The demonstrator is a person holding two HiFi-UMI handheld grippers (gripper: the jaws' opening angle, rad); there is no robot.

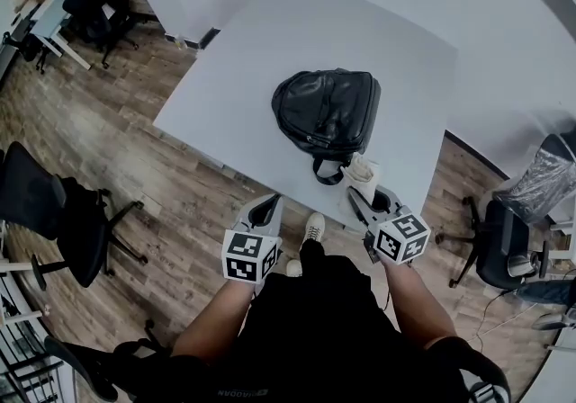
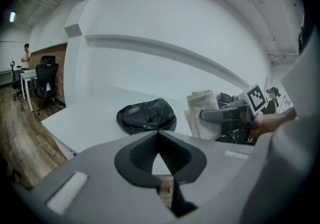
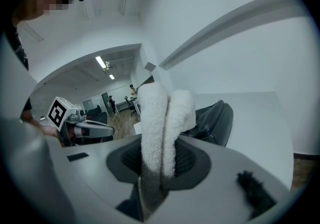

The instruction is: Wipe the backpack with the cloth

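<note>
A black leather backpack (image 1: 328, 109) lies flat on the white table (image 1: 270, 41), its handle toward me. My right gripper (image 1: 360, 197) is shut on a folded white cloth (image 1: 361, 173) and holds it upright at the table's near edge, just short of the backpack's handle. In the right gripper view the cloth (image 3: 160, 128) stands between the jaws, with the backpack (image 3: 215, 120) behind it. My left gripper (image 1: 267, 205) hangs shut and empty below the near edge, left of the right one. The left gripper view shows the backpack (image 2: 146, 116) ahead and the cloth (image 2: 203, 113) at right.
Black office chairs stand on the wooden floor at the left (image 1: 54, 212) and at the right (image 1: 504, 239). More chairs and a desk (image 1: 54, 14) are at the far upper left. A white wall runs behind the table.
</note>
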